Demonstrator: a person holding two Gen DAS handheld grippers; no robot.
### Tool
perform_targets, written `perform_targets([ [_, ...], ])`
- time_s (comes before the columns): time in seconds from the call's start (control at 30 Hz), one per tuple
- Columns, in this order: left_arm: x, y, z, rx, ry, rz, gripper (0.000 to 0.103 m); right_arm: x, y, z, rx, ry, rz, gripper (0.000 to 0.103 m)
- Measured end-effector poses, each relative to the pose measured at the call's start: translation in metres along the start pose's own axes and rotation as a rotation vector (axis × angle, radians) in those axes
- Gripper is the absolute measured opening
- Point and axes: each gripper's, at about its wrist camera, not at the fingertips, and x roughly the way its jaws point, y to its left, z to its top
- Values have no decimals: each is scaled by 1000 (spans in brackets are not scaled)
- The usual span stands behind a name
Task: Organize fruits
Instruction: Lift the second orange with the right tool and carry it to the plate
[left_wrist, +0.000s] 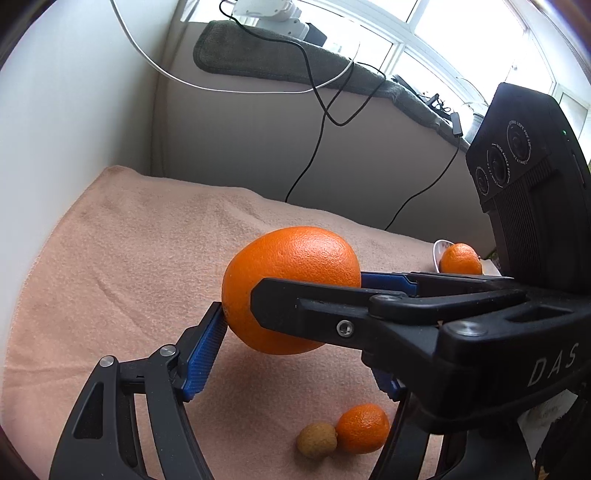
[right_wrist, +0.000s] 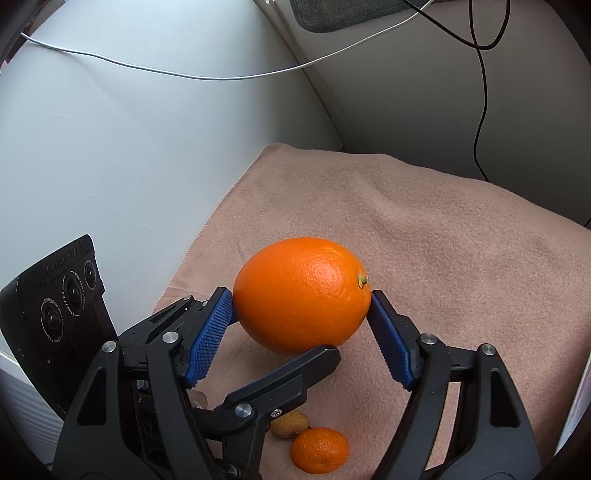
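A large orange (left_wrist: 291, 288) (right_wrist: 301, 293) is held in the air above a pink cloth (left_wrist: 129, 277) (right_wrist: 443, 240). My right gripper (right_wrist: 301, 319) is shut on it, both blue pads touching its sides. My left gripper (left_wrist: 306, 325) also stands around it; its left pad (left_wrist: 207, 350) touches the orange, and its right side is hidden behind the right gripper's finger (left_wrist: 332, 306). A small mandarin (left_wrist: 364, 428) (right_wrist: 319, 450) and a small brown fruit (left_wrist: 317, 439) (right_wrist: 290, 424) lie together on the cloth below. Another orange (left_wrist: 460, 258) sits in a white bowl (left_wrist: 439, 249) at the right.
White and grey walls (right_wrist: 110, 147) stand close behind and left of the cloth. Black and white cables (left_wrist: 314, 110) hang down the wall. A window sill with a dark mat (left_wrist: 258, 55) runs above.
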Motion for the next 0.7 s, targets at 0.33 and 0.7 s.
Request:
perform_targets([
  [0.33, -10, -38, -8, 36, -17, -26, 71, -42, -10, -21, 14, -54, -14, 78],
  [0.7, -7, -91, -14, 97, -15, -69, 71, -93, -32, -47, 54, -113, -45, 78],
])
